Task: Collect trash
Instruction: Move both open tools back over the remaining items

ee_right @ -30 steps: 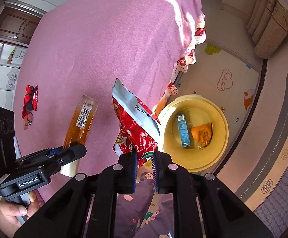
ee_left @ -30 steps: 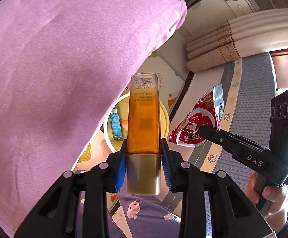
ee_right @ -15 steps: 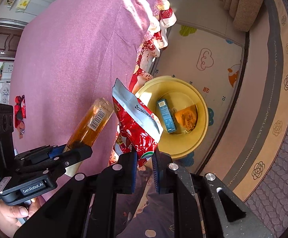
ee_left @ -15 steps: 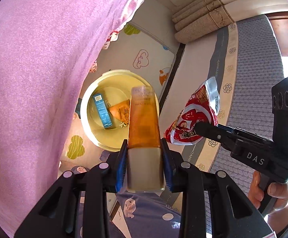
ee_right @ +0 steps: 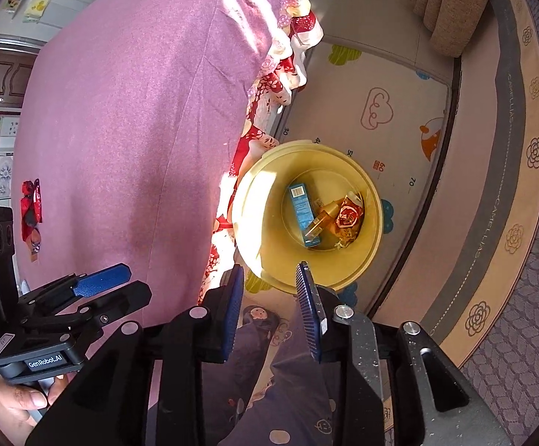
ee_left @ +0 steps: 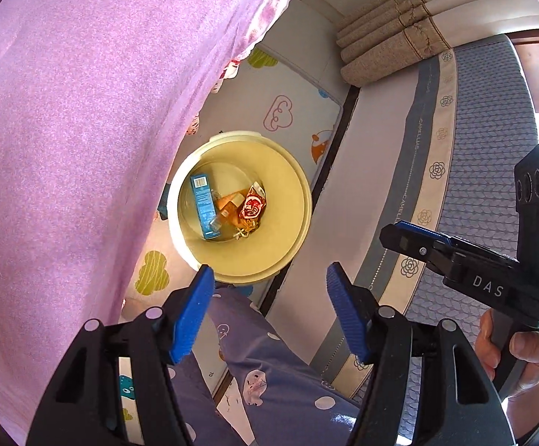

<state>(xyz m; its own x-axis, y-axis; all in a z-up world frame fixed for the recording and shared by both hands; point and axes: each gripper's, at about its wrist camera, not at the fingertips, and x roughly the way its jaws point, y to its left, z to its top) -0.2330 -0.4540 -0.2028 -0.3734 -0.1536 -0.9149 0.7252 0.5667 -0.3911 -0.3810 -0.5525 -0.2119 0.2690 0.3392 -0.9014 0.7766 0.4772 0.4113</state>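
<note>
Covering the upper left of both wrist views, the pink bedspread [ee_left: 83, 130] is the largest element; at its edge, on the patterned play mat [ee_left: 288, 111], stands the yellow bin [ee_left: 291, 245], which lies at about 12 o'clock from both grippers. Both loads are now inside it: the amber bottle [ee_right: 321, 219], gripped by the left gripper [ee_left: 265, 312] half a second ago, lies across the bin floor against the blue carton [ee_right: 301, 204], and the red snack wrapper [ee_right: 349, 215], held until then by the right gripper [ee_right: 269, 304], rests at the bottle's 3 o'clock. The jaws of both grippers have just been opening; each pair stands apart with nothing between its pads, so both tools are released. This drop appears complete. One small red wrapper [ee_right: 31, 208] lies on the bedspread at 9 o'clock in the right wrist view, probably the next piece to collect.
</note>
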